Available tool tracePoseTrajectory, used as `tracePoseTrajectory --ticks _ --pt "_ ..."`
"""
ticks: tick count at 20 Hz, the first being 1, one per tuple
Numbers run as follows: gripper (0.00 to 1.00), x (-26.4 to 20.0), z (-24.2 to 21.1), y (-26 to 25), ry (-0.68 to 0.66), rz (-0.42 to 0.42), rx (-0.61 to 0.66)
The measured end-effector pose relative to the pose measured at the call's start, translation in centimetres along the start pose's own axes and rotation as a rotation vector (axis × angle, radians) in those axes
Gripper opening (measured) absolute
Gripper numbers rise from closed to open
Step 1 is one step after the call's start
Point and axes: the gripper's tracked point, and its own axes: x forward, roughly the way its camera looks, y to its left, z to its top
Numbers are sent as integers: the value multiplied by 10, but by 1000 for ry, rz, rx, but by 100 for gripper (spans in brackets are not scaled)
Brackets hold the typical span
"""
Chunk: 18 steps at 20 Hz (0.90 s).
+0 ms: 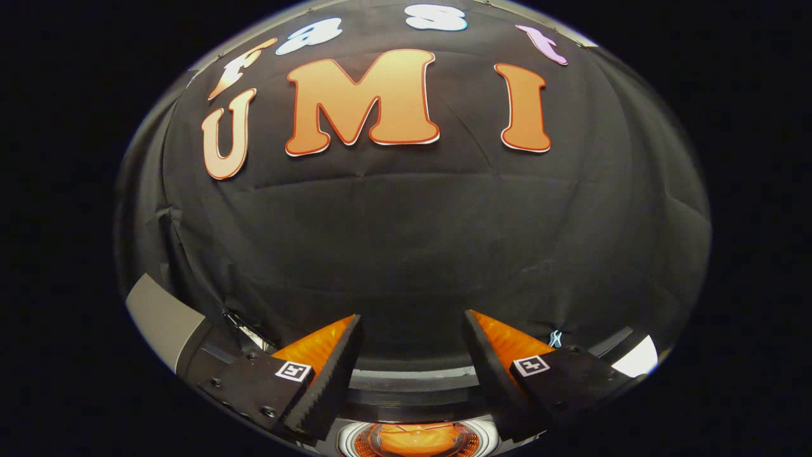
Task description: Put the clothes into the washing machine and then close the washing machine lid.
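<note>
The gripper (412, 330) holds its jaws apart with nothing between them (serrated pads facing inward). Below the fingers sits a round orange-lit opening (415, 439).

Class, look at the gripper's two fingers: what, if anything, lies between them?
Nothing is held. In the gripper view the fingers stand apart, open; through the gap shows black cloth and, below, a round orange-lit part.

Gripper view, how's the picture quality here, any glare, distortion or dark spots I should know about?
In the gripper view, the fisheye lens bows the black cloth wall into a dome; the open gripper with its orange fingers is sharp and well lit, nothing between them; bright glare sits on a white surface beyond the right finger; an orange glow reflects off a round shiny part beneath the fingers.
</note>
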Motion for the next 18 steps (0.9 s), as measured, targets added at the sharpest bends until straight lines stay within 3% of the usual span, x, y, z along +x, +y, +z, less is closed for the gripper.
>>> tracePoseTrajectory --ticks 18 --pt "99 -78 -53 3 -12 -14 -5"
